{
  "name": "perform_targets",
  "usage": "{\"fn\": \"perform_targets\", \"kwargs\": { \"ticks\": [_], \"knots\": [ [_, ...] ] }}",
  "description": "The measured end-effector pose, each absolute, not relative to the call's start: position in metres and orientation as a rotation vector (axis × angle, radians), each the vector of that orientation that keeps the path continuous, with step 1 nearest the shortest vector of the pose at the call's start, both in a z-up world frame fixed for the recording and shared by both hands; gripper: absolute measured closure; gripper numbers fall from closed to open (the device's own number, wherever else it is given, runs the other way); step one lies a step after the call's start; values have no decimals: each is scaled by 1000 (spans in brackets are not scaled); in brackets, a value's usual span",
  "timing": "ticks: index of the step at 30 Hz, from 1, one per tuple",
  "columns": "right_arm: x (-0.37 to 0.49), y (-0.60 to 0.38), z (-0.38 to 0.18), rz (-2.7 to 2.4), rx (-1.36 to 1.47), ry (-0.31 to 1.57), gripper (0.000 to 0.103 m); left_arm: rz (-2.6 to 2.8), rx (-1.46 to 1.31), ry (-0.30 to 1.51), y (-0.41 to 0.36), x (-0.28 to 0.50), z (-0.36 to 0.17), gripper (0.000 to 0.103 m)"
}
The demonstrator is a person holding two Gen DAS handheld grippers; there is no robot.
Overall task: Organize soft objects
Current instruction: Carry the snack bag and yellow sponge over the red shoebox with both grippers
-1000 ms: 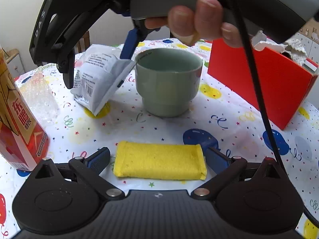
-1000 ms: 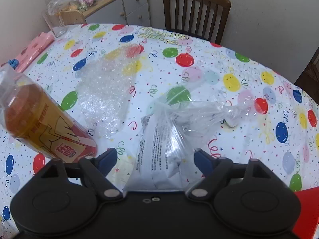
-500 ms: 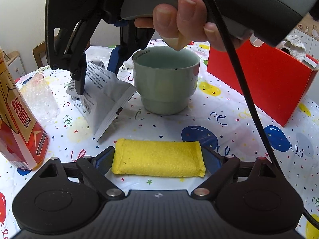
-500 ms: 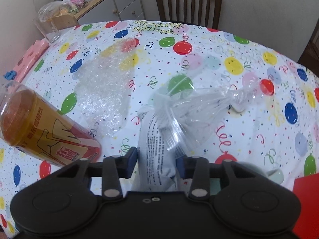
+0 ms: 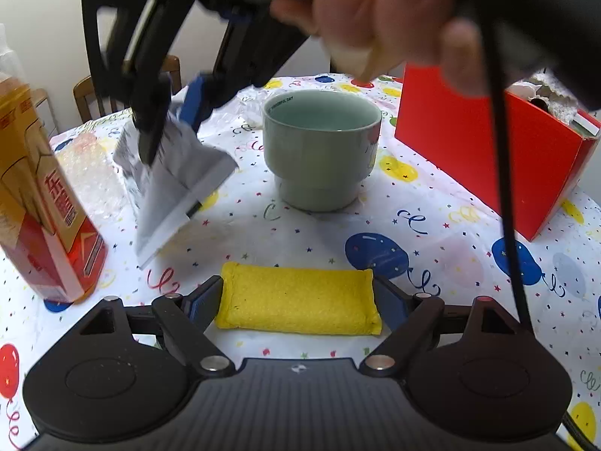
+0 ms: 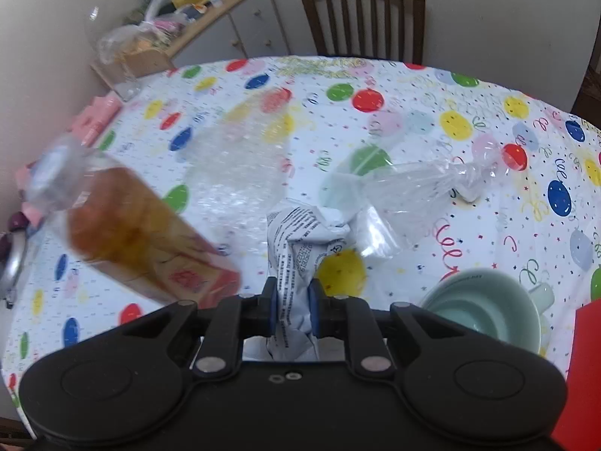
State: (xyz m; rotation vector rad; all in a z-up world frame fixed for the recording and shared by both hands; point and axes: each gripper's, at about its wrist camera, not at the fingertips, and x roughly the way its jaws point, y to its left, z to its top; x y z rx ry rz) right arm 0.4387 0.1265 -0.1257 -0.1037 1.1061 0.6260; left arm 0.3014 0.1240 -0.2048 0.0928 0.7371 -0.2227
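A yellow sponge [image 5: 298, 302] lies on the balloon tablecloth between the fingers of my left gripper [image 5: 298, 300]; the jaws are wide and stand at its two short ends. My right gripper [image 6: 293, 306] is shut on a white printed packet [image 6: 296, 263] and holds it off the table; in the left wrist view the packet [image 5: 176, 184] hangs from the right gripper [image 5: 172, 120] left of the cup. A red box [image 5: 484, 146] stands at the right with crumpled material inside.
A green ceramic cup [image 5: 321, 154] stands mid-table, also in the right wrist view [image 6: 484, 306]. A tea bottle [image 5: 41, 218] stands at the left. Bubble wrap [image 6: 240, 173] and a clear plastic bag [image 6: 409, 191] lie beyond. A wooden chair [image 6: 362, 15] is behind the table.
My right gripper closed fully on the white packet and lifted it off the table. My left gripper moved closer around the sponge.
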Motion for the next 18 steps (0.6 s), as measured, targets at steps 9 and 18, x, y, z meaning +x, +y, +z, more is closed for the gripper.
{"fn": "perform_targets", "kwargs": {
  "ticks": [9, 18],
  "knots": [
    [406, 105, -87, 660, -17, 1060, 88, -202, 72, 761, 127, 289, -201, 19],
    [377, 47, -48, 613, 39, 977, 88, -170, 27, 765, 133, 270, -181, 19]
  ]
}}
